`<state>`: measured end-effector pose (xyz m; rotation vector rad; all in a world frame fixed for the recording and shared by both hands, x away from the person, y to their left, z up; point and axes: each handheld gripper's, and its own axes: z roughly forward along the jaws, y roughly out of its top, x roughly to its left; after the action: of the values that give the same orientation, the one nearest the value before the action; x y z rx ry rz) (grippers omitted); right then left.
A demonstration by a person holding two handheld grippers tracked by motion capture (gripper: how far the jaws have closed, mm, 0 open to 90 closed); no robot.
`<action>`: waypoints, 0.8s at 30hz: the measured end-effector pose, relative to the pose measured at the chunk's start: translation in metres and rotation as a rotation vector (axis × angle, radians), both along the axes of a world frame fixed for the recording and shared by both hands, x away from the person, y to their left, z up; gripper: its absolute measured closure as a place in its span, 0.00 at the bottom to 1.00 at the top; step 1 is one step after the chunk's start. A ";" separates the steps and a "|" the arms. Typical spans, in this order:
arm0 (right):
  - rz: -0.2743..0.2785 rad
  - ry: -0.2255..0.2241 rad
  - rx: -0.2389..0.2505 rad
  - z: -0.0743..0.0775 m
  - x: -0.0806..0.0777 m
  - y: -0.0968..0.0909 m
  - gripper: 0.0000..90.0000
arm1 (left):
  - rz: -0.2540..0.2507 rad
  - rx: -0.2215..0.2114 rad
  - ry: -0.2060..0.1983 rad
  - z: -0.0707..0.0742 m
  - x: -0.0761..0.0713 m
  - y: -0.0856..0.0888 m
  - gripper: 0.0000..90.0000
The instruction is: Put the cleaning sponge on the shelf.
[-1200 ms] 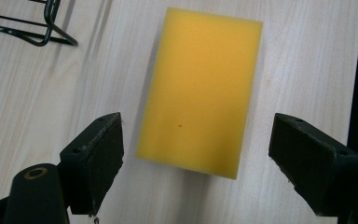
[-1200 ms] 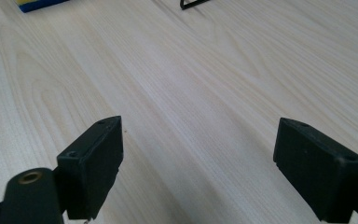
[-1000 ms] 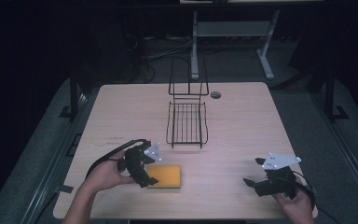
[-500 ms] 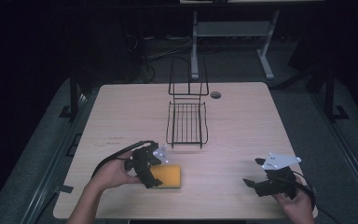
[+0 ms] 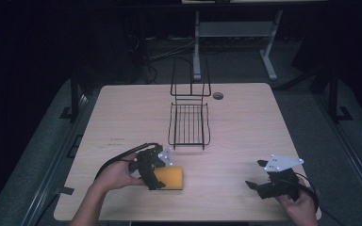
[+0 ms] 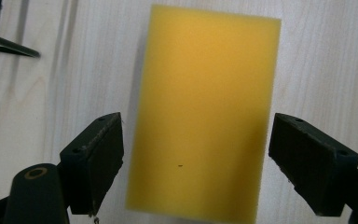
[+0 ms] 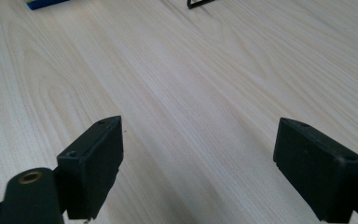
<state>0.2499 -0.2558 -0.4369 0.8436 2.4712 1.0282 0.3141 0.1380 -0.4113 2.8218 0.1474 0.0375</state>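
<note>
Over the last second your left gripper (image 5: 156, 175) moved from the near-left edge of the yellow sponge (image 5: 169, 178) to a position directly over it — in the high view its black body covered the sponge's left part, where a second earlier it had sat just beside that edge. Your right gripper (image 5: 264, 184) was unchanged, low over bare wood at the near-right of the surface (image 5: 245, 117), well apart from the sponge.

The shift read as the end of an approach: you had lined up for a grasp, and no closing had begun. In the left gripper view the fingers (image 6: 95, 161) stood wide, one on each long side of the sponge (image 6: 205, 116), with a strip of wood visible between each pad and the sponge's edge — so bracketing, not touching. The sponge lay flat on the surface, its length running away from the camera, its near end level with the fingertips.

The right gripper's fingers (image 7: 93, 161) were likewise wide and held nothing. The wire rack (image 5: 189, 123) stood beyond the sponge, toward the middle of the surface, apart from both grippers.
</note>
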 end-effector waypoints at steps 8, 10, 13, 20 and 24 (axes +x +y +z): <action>0.003 0.003 -0.001 -0.001 0.000 0.000 0.17 | -0.005 0.009 0.006 -0.003 0.001 -0.003 0.19; 0.004 0.003 -0.001 -0.001 0.000 0.001 0.17 | -0.007 0.009 0.009 -0.004 0.001 -0.003 0.19; 0.006 0.007 0.000 -0.001 0.000 0.001 0.17 | -0.014 0.016 0.011 -0.005 0.002 -0.004 0.19; 0.010 0.011 -0.002 -0.002 0.000 0.001 0.17 | -0.021 0.027 0.017 -0.008 0.003 -0.007 0.19; 0.008 0.011 0.000 -0.001 0.000 0.001 0.17 | -0.024 0.026 0.018 -0.009 0.003 -0.009 0.19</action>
<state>0.2499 -0.2547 -0.4382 0.8421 2.4861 1.0296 0.3172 0.1289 -0.4208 2.8505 0.1182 0.0089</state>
